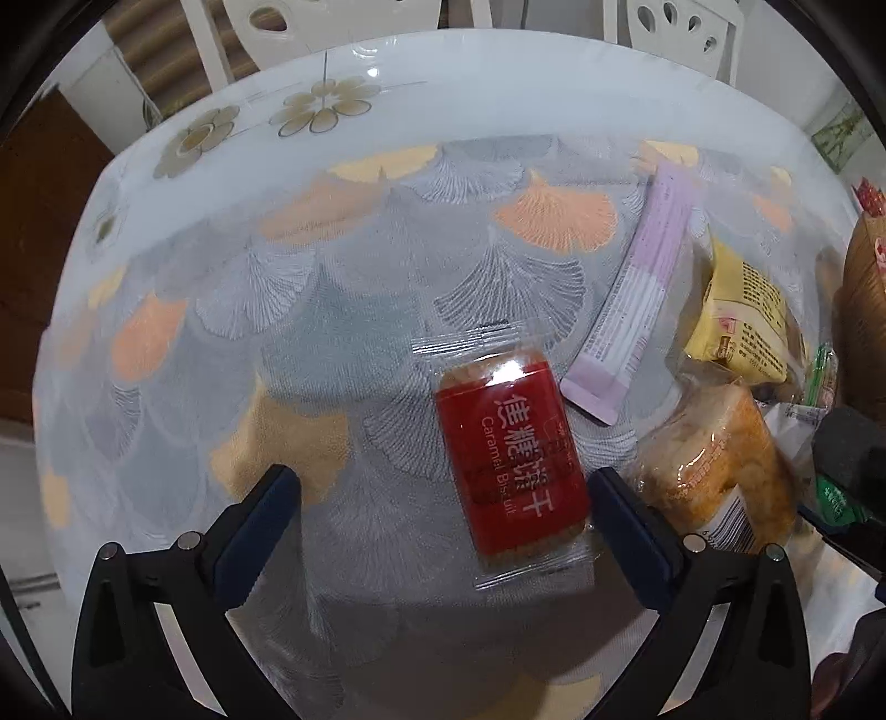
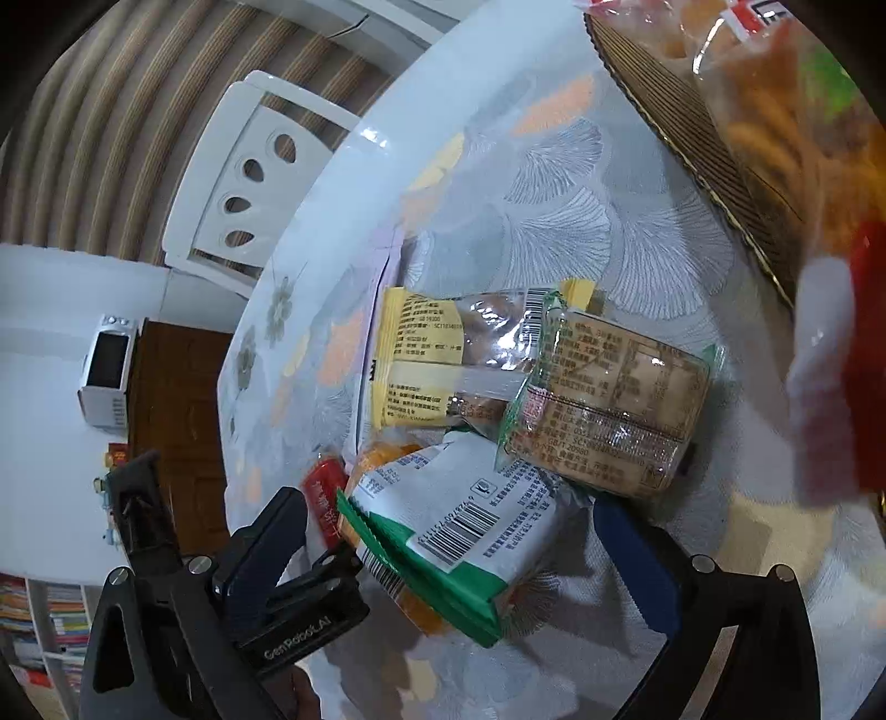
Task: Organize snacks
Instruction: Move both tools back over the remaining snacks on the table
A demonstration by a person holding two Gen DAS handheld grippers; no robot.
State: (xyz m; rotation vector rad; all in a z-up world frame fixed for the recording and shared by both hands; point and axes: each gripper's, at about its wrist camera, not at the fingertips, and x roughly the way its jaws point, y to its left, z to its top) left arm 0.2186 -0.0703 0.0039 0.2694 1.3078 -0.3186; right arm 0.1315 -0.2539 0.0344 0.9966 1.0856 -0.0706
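White chairs (image 1: 288, 33) with cut-out backs stand beyond a round table (image 1: 387, 77) whose leaf-patterned cloth (image 1: 387, 277) carries a scatter of wrapped snacks. Take the red caramel biscuit packet (image 1: 512, 465) as the landmark: it lies flat on the cloth, and the left gripper (image 1: 443, 487) hangs over it with its jaws spread wide, the packet lying between them close to the right-hand finger, neither pad pressing on it. Just beyond the packet's far corner lies a pale purple stick sachet (image 1: 642, 293), slanting away. Further to that side sits a yellow-wrapped pastry (image 1: 742, 315), and nearer, beside the biscuit packet, a clear bag of orange-crumbed bread (image 1: 714, 471). From the right wrist view, the right gripper (image 2: 448, 531) also stands wide apart, poised over a green-and-white packet (image 2: 459, 531) that rests on the bread, not clamped. Past that lies a clear-wrapped cake with a green edge (image 2: 609, 404), touching the yellow pastry. A ribbed brown basket (image 2: 692, 138) holding bagged snacks stands well beyond the pile.
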